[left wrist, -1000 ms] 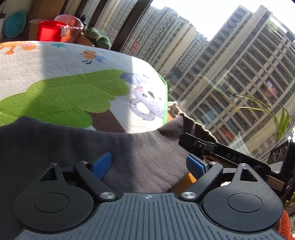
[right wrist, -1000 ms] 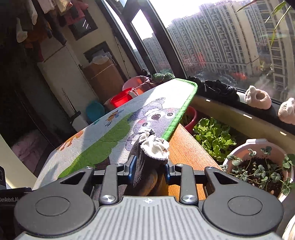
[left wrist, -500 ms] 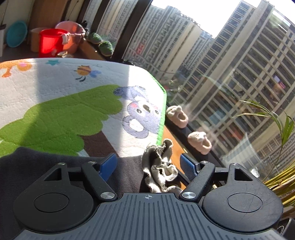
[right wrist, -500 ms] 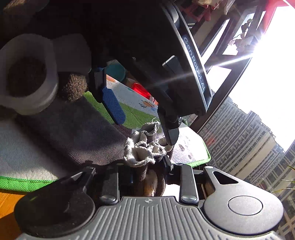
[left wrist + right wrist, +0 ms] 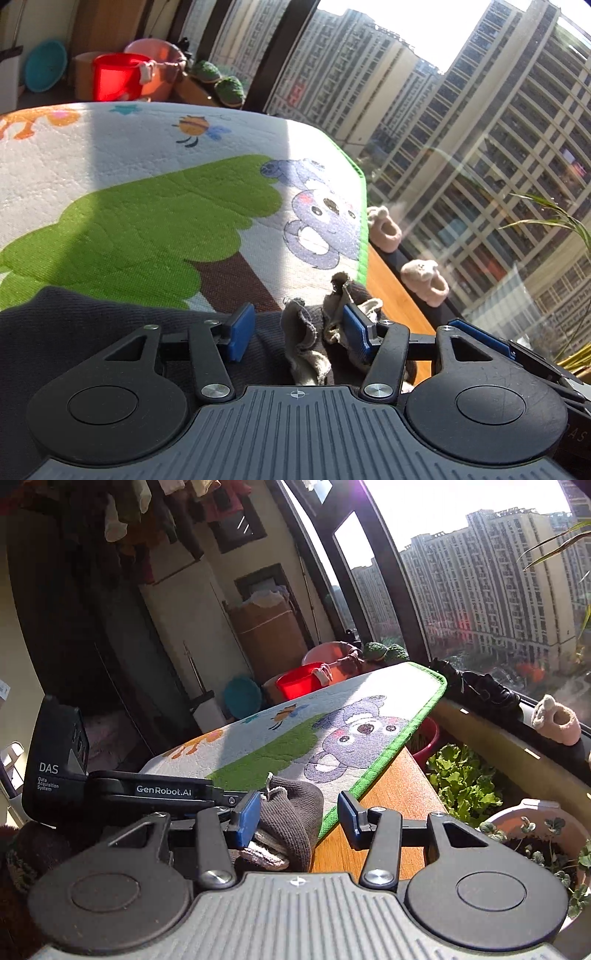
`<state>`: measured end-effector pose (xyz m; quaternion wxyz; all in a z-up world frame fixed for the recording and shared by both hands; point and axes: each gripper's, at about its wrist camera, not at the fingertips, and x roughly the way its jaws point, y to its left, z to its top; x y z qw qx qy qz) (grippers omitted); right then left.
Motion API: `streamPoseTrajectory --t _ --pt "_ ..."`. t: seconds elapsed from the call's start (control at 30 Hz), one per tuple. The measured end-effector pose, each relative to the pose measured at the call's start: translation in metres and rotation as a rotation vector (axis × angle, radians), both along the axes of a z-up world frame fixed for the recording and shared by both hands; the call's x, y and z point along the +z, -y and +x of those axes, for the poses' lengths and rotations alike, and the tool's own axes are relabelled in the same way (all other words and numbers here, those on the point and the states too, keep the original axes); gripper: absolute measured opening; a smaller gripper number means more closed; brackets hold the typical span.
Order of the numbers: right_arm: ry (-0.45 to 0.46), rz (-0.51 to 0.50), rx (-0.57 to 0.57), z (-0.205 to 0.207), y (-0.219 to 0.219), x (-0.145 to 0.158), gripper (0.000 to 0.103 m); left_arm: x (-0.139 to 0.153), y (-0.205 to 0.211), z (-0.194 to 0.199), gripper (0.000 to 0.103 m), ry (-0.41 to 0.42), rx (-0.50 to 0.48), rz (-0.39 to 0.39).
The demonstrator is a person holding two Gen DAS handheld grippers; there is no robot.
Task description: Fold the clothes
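A dark grey knitted garment (image 5: 92, 325) lies on the cartoon play mat (image 5: 155, 206). Its bunched corner with a pale frayed hem (image 5: 314, 332) sits between the blue pads of my left gripper (image 5: 297, 334), which is open around it. In the right wrist view the same bunched corner (image 5: 291, 812) lies by the mat's green edge (image 5: 388, 760). My right gripper (image 5: 299, 814) is open, its left pad (image 5: 245, 818) beside the cloth. The left gripper's black body (image 5: 159, 792) lies just to its left.
The mat covers a wooden table (image 5: 391, 805) beside a big window. Pale slippers (image 5: 424, 282) sit on the sill. Potted plants (image 5: 461, 779) stand to the right below the table edge. A red bucket (image 5: 118, 75) and basins stand beyond the mat.
My right gripper has opened and let go of the bunched garment corner, which now rests on the mat. My left gripper has come up around that corner, still open.
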<state>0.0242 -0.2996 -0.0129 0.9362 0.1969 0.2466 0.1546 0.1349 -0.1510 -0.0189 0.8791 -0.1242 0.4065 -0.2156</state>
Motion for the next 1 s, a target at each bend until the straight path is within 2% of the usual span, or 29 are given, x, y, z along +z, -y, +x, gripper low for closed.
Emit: streamPoseTrajectory --t 0.07,0.1,0.13,0.17,0.23,0.33,0.43,0.5,0.57,0.63,0.73,0.8,0.83,0.9,1.0 --pt "-0.039 0.051 0.022 0.015 -0.003 -0.011 0.046 0.0 0.0 -0.001 0.059 0.003 -0.003 0.0" --pt "-0.061 0.069 0.036 0.023 -0.009 -0.016 0.038 0.0 -0.001 -0.001 0.059 0.002 -0.003 -0.004" --pt "-0.067 0.069 0.044 0.025 -0.015 -0.017 0.022 0.0 -0.003 -0.001 0.058 -0.001 -0.001 -0.01" --pt "-0.051 0.039 0.056 0.022 -0.022 -0.015 0.02 0.0 -0.005 -0.001 0.057 -0.004 0.002 -0.018" --pt "0.002 -0.091 0.095 0.014 -0.038 -0.008 0.013 0.001 -0.01 -0.001 0.059 -0.016 0.013 -0.044" --pt "0.057 -0.289 0.137 -0.003 -0.062 -0.004 0.013 0.008 -0.017 -0.003 0.07 -0.013 0.037 -0.077" --pt "0.101 -0.456 0.167 -0.019 -0.083 -0.005 0.014 0.021 -0.014 -0.012 0.07 0.056 0.019 -0.068" --pt "0.119 -0.512 0.176 -0.028 -0.091 -0.004 0.014 0.023 -0.007 -0.014 0.07 0.064 -0.003 -0.055" --pt "0.119 -0.517 0.182 -0.031 -0.092 -0.002 0.016 0.018 -0.001 -0.013 0.068 0.055 -0.009 -0.021" --pt "0.112 -0.498 0.193 -0.034 -0.088 0.001 0.018 0.008 0.002 -0.01 0.065 0.033 0.001 0.031" --pt "0.09 -0.408 0.213 -0.039 -0.073 0.008 0.019 -0.001 -0.001 -0.014 0.063 0.058 -0.003 0.069" --pt "0.058 -0.27 0.203 -0.038 -0.054 0.015 0.027 0.0 -0.002 -0.017 0.063 0.069 -0.006 0.084" --pt "0.044 -0.195 0.169 -0.037 -0.042 0.017 0.037 0.0 -0.003 -0.018 0.063 0.074 -0.007 0.09" --pt "0.003 -0.043 0.069 -0.029 -0.02 0.015 0.046 -0.001 -0.003 -0.02 0.064 0.081 -0.005 0.09" --pt "-0.089 0.116 -0.015 -0.011 -0.007 -0.003 0.049 -0.001 -0.005 -0.022 0.064 0.084 -0.002 0.082"
